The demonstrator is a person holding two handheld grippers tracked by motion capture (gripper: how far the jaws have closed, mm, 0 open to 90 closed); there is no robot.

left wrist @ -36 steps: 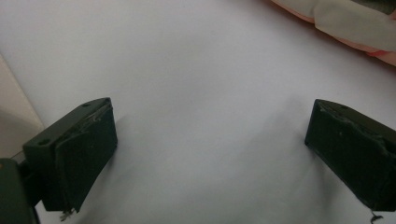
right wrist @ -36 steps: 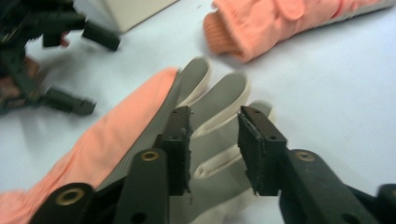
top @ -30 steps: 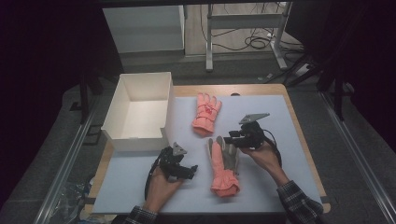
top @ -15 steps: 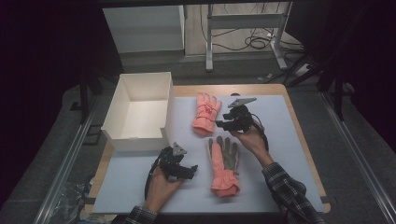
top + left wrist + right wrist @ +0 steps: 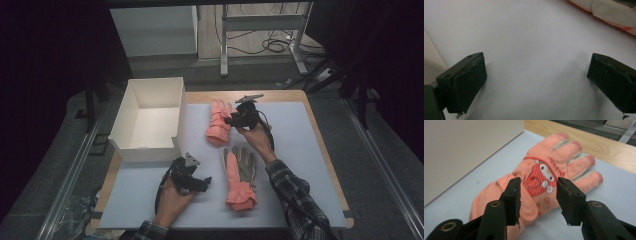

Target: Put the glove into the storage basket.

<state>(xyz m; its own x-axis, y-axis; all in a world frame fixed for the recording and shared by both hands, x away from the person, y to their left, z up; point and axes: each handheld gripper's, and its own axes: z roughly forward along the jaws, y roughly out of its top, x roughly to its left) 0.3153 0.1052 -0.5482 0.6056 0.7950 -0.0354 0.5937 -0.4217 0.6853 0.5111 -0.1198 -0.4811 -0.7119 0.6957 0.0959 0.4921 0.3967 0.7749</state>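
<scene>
Your right gripper (image 5: 539,200), jaws parted and just closing a little with nothing pinched, hangs above the salmon-pink knitted glove (image 5: 541,185). The glove's long axis runs straight ahead, fingers pointing away. Your left gripper (image 5: 536,85) gapes empty, well apart.

Looked like a lab: pale blue mat on a wooden table (image 5: 327,145), loose black cables (image 5: 272,45) beneath a metal-framed stand (image 5: 260,22), dark surroundings.

R gripper (image 5: 231,119) sat just beside far pink glove (image 5: 218,122), jaws apart w/ nothing between. White box (image 5: 148,118) walled off the left; gap box-to-glove was narrow. Near glove (image 5: 239,176) blocked the mat (image 5: 310,165) centre. L gripper (image 5: 204,182) had bare mat ahead, probably free up to that glove's cuff. Mat right of both gloves was open.
</scene>
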